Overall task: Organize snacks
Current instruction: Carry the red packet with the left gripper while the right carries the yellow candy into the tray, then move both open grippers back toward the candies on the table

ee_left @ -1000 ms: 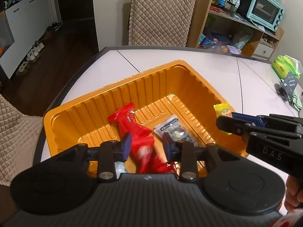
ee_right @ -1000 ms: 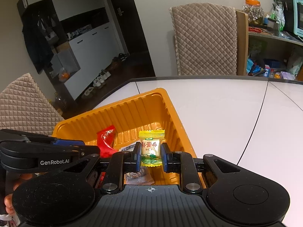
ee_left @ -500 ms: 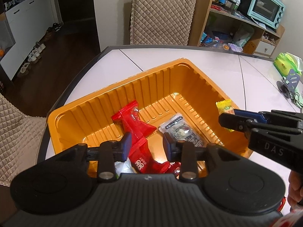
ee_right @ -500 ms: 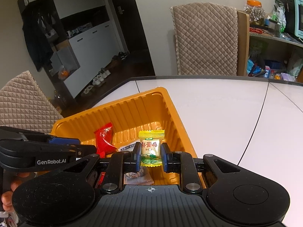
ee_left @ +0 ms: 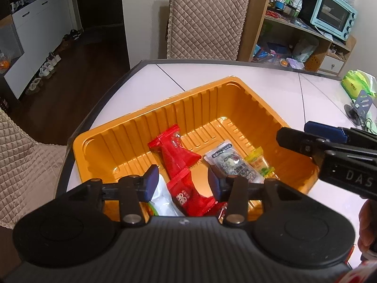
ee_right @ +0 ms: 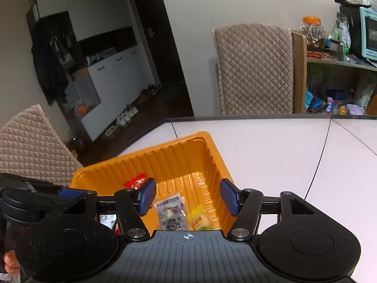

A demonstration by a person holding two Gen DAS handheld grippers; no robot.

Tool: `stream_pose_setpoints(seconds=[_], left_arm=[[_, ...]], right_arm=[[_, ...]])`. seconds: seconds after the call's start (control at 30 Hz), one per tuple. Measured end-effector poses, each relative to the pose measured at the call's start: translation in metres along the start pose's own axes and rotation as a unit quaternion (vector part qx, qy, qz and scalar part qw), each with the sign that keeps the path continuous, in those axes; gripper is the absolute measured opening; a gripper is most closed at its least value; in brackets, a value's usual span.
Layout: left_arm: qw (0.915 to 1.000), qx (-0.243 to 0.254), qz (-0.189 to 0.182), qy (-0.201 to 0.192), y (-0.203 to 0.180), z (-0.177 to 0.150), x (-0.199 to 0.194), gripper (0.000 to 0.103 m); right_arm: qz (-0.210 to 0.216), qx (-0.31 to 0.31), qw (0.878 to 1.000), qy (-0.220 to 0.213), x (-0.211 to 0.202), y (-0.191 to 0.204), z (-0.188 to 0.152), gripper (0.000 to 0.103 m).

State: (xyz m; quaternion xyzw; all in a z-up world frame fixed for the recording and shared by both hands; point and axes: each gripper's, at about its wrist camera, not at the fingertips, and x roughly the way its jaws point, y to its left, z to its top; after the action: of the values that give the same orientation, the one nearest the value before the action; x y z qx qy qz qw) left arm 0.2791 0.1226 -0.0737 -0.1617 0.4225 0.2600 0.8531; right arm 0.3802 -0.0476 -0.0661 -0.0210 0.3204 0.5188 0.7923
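An orange tray (ee_left: 106, 141) sits on the white table; it also shows in the right wrist view (ee_right: 165, 155). In it lie a red packet (ee_left: 181, 162), a grey-and-white packet (ee_left: 233, 165), a white packet (ee_left: 162, 200) and a small yellow candy (ee_left: 258, 162). The yellow candy (ee_right: 200, 219) lies loose beside the grey packet (ee_right: 172, 214). My left gripper (ee_left: 182, 182) is open and empty above the tray's near side. My right gripper (ee_right: 188, 197) is open and empty above the tray's right part; it also shows from the side in the left wrist view (ee_left: 292, 139).
Quilted chairs stand at the far side (ee_left: 207, 18) and at the left (ee_left: 21, 160). A green packet (ee_left: 355, 85) and a small metal stand (ee_left: 360, 106) lie at the table's right. A shelf with a mint oven (ee_left: 332, 14) stands behind.
My right gripper has opened and let go of the yellow candy, which now lies in the tray. Both grippers have pulled back a little; the left stays open.
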Motion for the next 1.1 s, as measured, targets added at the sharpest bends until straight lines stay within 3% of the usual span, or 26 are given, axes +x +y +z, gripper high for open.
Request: stream_pose_setpoints(seconds=[0.1, 0.33, 0.77, 1.1], left_arm=[[1.0, -0.002, -0.001, -0.003, 0.002, -0.004, -0.01, 0.051], [0.9999, -0.008, -0.011, -0.005, 0.007, -0.015, -0.037, 0.06], [0.9988, -0.002, -0.048, -0.001, 0.016, -0.048, -0.091, 0.065], [0.9965, 0.011, -0.082, 0.012, 0.02, -0.078, -0.119, 0.065]], right_arm=[[-0.002, 0.01, 1.0, 0.003, -0.012, 0.001, -0.002, 0.06], [-0.004, 0.036, 0.999, 0.006, -0.046, 0.004, -0.014, 0.061], [-0.025, 0.073, 0.997, -0.006, -0.112, 0.023, -0.033, 0.063], [-0.054, 0.113, 0.992, 0.006, -0.155, 0.04, -0.068, 0.064]])
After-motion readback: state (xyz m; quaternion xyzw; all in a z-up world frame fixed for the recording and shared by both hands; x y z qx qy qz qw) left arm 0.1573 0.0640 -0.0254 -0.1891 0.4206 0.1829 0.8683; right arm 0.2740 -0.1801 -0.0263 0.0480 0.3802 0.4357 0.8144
